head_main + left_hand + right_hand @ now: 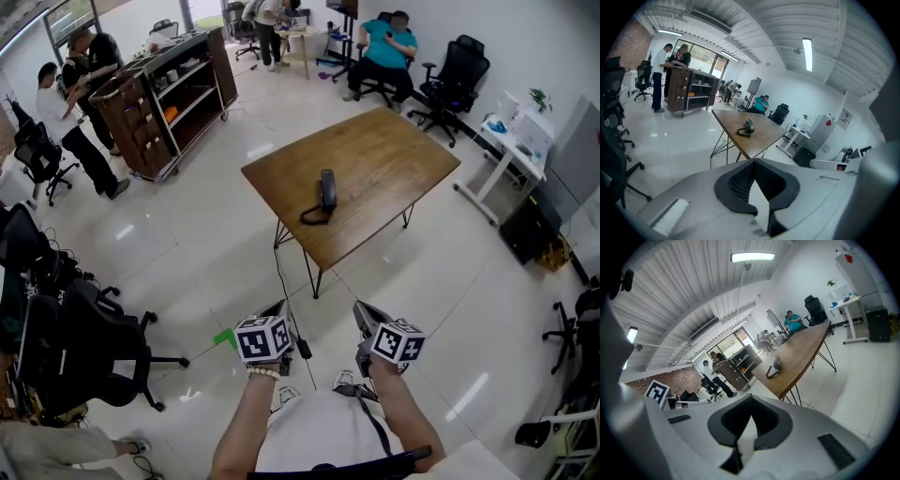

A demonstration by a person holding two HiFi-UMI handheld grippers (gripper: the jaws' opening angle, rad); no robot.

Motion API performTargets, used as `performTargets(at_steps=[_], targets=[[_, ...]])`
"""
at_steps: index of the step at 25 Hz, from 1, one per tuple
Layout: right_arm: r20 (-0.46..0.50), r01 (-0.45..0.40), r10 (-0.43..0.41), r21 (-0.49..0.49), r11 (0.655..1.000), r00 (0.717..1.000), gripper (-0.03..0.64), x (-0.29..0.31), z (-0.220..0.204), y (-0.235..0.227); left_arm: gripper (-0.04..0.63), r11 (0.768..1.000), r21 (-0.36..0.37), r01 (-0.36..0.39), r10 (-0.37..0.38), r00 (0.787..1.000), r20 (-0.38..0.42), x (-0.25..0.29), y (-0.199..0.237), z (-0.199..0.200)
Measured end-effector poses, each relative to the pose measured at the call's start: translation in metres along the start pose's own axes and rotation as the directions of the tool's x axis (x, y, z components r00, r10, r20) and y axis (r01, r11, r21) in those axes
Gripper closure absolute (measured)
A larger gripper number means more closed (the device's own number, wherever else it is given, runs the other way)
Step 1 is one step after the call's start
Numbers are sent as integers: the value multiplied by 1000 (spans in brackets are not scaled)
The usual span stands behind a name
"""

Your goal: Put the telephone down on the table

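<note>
A black telephone handset (326,192) with a coiled cord lies on the brown wooden table (375,150), near its front edge. In the left gripper view the handset (747,127) is small on the table (757,140). It also shows small in the right gripper view (774,366), on the table (804,350). My left gripper (277,311) and right gripper (367,315) hang over the white floor, well short of the table. Both are shut, with nothing between the jaws. Close up, the left gripper (757,163) and the right gripper (751,399) each have their jaws meeting at the tip.
Black office chairs (84,347) stand at the left. A wooden shelf cart (159,103) with people beside it stands at the back left. A seated person (389,47) and a chair (459,75) are beyond the table. A white desk (511,141) stands at the right.
</note>
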State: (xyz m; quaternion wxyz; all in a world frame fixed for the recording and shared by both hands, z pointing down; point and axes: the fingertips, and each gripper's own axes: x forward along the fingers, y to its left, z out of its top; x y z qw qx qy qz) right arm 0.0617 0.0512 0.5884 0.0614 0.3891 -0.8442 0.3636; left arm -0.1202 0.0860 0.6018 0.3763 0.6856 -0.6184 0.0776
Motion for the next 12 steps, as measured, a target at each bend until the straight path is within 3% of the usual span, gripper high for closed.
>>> performTargets(at_steps=[12], targets=[[3, -2, 2, -4, 1000, 1000, 611, 6, -2, 5, 595, 1000, -14, 21, -21, 1000, 19, -1, 5, 3]])
